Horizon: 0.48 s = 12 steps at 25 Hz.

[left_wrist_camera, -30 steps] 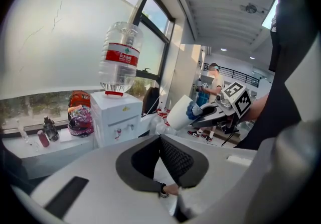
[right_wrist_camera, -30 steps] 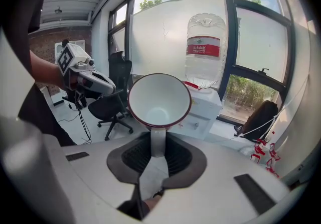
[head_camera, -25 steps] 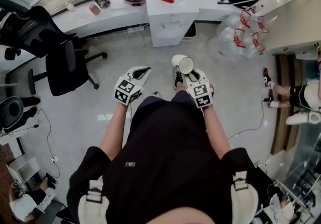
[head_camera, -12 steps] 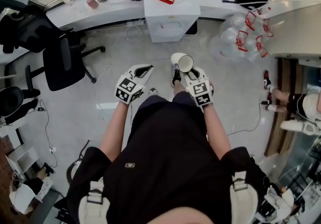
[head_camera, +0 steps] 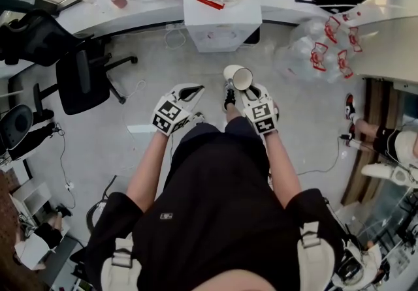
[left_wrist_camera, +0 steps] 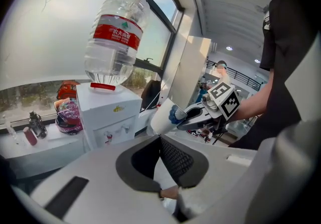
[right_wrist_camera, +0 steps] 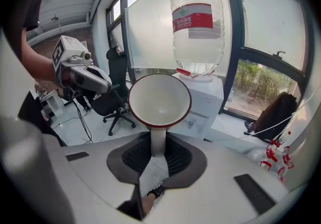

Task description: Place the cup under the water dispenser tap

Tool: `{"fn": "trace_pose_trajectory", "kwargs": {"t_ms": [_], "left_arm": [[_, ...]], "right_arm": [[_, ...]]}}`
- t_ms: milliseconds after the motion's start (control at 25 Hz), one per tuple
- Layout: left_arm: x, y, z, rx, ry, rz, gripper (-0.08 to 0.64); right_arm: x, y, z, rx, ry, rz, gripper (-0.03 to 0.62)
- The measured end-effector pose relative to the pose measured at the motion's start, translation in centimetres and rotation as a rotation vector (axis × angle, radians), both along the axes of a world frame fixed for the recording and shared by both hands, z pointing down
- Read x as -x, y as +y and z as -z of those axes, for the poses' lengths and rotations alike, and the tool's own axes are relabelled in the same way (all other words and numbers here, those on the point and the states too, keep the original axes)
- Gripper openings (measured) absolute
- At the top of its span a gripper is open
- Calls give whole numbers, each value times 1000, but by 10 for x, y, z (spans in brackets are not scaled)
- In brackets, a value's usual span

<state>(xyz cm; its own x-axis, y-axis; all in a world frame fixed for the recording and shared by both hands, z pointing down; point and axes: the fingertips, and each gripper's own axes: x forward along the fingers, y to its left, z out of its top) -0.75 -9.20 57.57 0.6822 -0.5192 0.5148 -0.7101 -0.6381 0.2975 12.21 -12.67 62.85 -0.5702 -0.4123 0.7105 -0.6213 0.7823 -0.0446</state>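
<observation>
White-shelled, our left gripper (head_camera: 192,92) hangs with jaws pressed together on nothing, our right gripper (head_camera: 250,94) pinches the red-rimmed cup (head_camera: 240,79) by its wall, well short of the water dispenser (head_camera: 222,25), so we judge pickup done, carrying and setting it under the tap (left_wrist_camera: 107,136) left.

Grey floor (head_camera: 98,153), black office chairs (head_camera: 81,81) at 10 o'clock, curved white counter (head_camera: 150,4) at 12 o'clock, tall windows (right_wrist_camera: 150,32), daylight.

Bright daylight thru windows (right_wrist_camera: 150,27) — strong fisheye warp, dark vignette at edges.
</observation>
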Motion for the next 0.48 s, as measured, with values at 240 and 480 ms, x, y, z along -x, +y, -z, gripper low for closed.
{"fn": "trace_pose_trajectory", "kwargs": {"t_ms": [240,480], "left_arm": [[-4,-1,-10,45,-13,13,0],[3,-10,-20,76,-17,66,0]], "right_arm": [[5,-16,-21,43,-5,36,48],[13,-32,-48,77,18,99,48]]}}
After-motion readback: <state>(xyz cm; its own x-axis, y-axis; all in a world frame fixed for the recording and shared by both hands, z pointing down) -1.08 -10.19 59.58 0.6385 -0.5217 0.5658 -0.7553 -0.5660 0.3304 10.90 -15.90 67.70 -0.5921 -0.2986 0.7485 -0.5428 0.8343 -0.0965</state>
